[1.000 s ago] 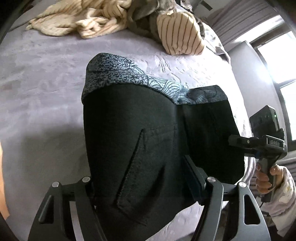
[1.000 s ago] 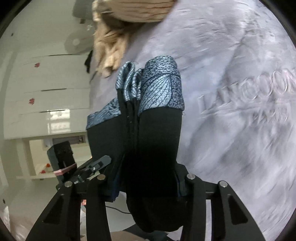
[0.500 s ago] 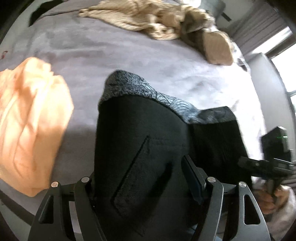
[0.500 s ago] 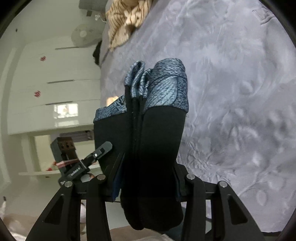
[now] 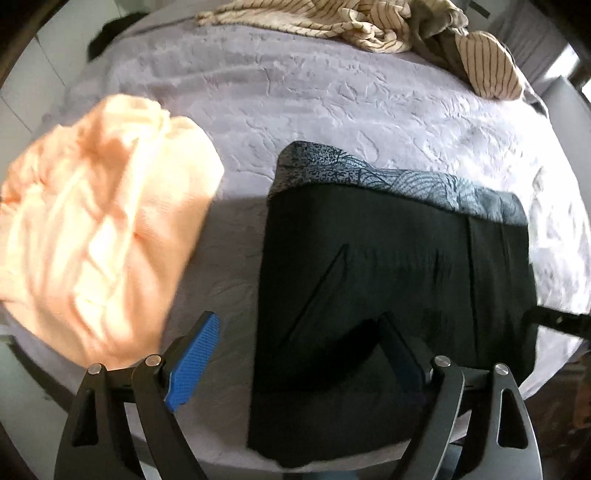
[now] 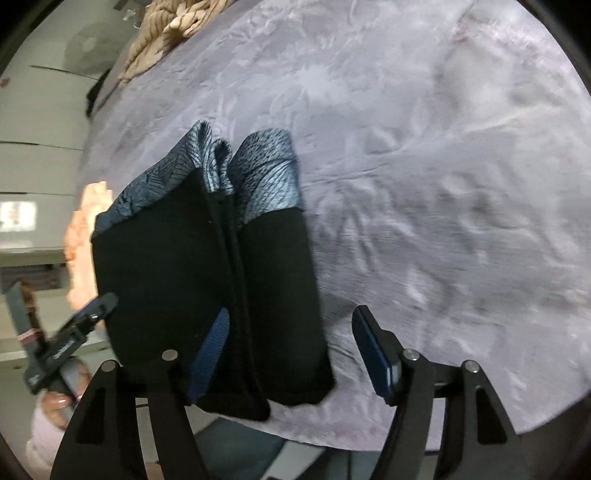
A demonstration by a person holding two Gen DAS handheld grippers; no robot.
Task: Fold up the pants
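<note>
The folded black pants (image 5: 388,266) with a blue patterned waistband (image 5: 369,177) lie flat on the lilac bedspread (image 5: 295,96), close to its near edge. My left gripper (image 5: 295,354) hangs over their left end with its jaws opening. Its blue left pad (image 5: 192,365) is clear of the cloth and the right finger rests over the black fabric. In the right wrist view my right gripper (image 6: 291,350) straddles the right end of the pants (image 6: 207,277), jaws opening. Its left pad (image 6: 210,350) sits against the folds while the right pad (image 6: 373,354) is off the cloth.
A crumpled peach garment (image 5: 103,229) lies just left of the pants. Beige striped clothes (image 5: 351,18) are piled at the far side of the bed. The bed's near edge (image 6: 332,443) runs under both grippers. A hand (image 6: 55,402) holds the left gripper.
Both grippers carried the pants sideways and down to beside the peach garment, then spread their jaws and let go. The pants now lie on the bedspread.
</note>
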